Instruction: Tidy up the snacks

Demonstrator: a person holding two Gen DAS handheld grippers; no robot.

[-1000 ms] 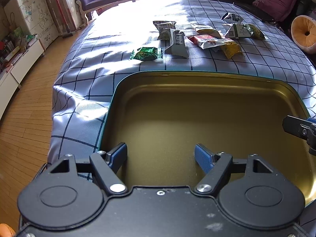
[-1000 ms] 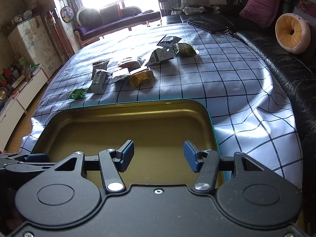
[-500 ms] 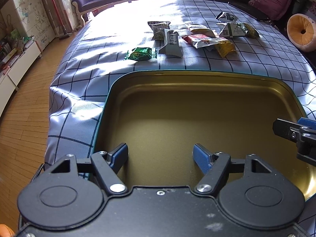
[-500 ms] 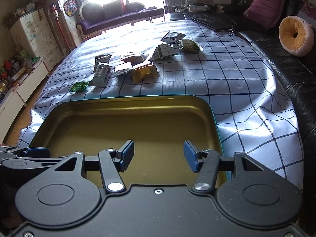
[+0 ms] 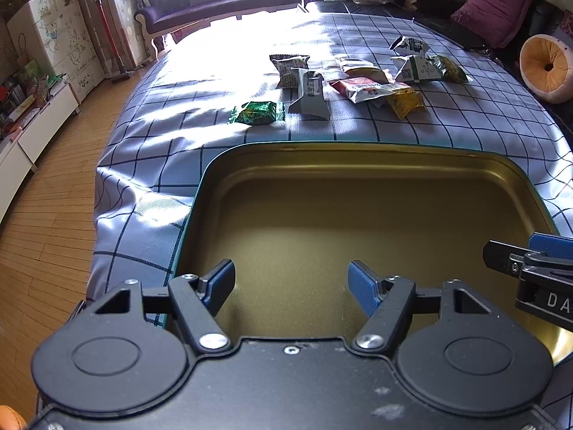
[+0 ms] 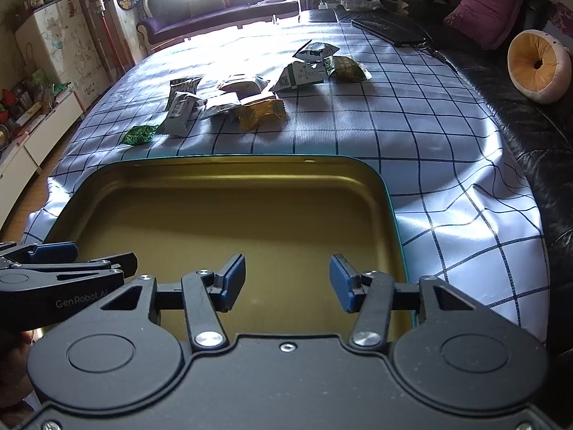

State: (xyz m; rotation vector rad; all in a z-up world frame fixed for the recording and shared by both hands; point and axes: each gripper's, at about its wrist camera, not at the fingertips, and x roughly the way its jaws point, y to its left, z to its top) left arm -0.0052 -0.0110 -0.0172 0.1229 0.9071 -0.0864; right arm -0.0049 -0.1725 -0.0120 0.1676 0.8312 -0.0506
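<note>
A gold tin tray with a teal rim (image 5: 358,150) (image 6: 232,159) lies empty on the checked tablecloth, just in front of both grippers. Beyond it lie several snack packets: a green one (image 5: 258,113) (image 6: 139,134), a white one (image 5: 309,95) (image 6: 179,111), a yellow one (image 5: 406,102) (image 6: 261,114) and others in a loose cluster. My left gripper (image 5: 290,283) is open and empty over the tray's near left part. My right gripper (image 6: 287,279) is open and empty over the tray's near right part. Each gripper shows at the edge of the other's view.
The checked cloth (image 6: 394,114) covers a table that drops off at the left to a wooden floor (image 5: 43,215). A black sofa with a round orange cushion (image 6: 537,66) runs along the right. Cabinets (image 5: 53,46) stand at the far left.
Both grippers have pulled back and risen slightly, so the tray and snacks sit lower and farther in view. The jaws stay open. Nothing on the table has moved.
</note>
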